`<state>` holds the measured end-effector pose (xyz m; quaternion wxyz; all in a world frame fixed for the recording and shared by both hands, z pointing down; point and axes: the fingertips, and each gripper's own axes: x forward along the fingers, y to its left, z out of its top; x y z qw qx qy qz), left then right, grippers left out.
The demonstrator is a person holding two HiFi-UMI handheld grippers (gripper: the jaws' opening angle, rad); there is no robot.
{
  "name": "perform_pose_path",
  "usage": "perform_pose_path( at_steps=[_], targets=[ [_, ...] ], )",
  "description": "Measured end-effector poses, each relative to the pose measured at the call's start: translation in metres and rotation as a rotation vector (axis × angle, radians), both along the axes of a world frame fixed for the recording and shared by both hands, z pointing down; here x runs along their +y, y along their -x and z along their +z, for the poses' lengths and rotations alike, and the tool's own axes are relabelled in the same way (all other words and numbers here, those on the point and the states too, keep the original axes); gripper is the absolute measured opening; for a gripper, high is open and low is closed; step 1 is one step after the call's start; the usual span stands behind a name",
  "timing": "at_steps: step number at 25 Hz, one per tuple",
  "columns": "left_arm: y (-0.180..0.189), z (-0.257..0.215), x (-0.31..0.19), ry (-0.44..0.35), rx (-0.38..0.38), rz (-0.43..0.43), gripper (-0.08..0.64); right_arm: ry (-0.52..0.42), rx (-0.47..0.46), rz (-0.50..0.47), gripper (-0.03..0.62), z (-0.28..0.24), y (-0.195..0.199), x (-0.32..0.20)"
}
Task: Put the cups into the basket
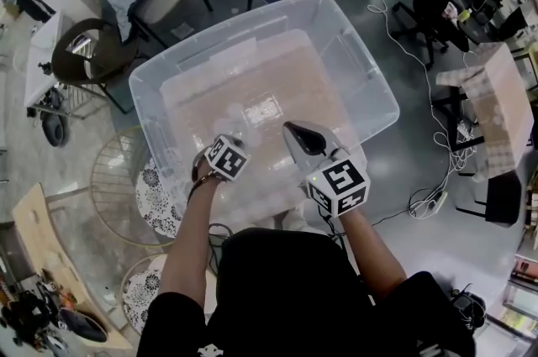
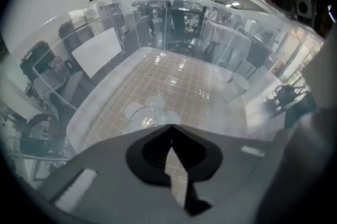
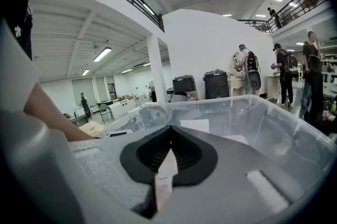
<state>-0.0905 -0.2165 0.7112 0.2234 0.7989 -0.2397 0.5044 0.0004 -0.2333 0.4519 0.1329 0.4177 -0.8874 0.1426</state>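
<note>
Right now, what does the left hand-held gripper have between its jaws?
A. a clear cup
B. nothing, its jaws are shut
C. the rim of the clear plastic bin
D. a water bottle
B: in the left gripper view, the left hand-held gripper has its jaws together with nothing between them. The clear cups lie beyond it on the floor of the clear plastic bin.
</note>
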Motion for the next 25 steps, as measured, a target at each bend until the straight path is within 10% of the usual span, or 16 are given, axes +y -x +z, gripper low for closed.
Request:
perform_pose_path(
  at_steps=[8, 25],
  targets=[
    [0.007, -0.055, -0.010, -0.113, 0.075, -0.064, 0.006, -0.012, -0.025, -0.006, 0.002, -0.007, -0.002, 0.007],
    [-0.002, -0.272, 0.001, -0.678, 0.371, -0.206, 0.007, -0.043, -0.047, -0.038, 0.002, -0.023, -0.003, 0.022]
  ],
)
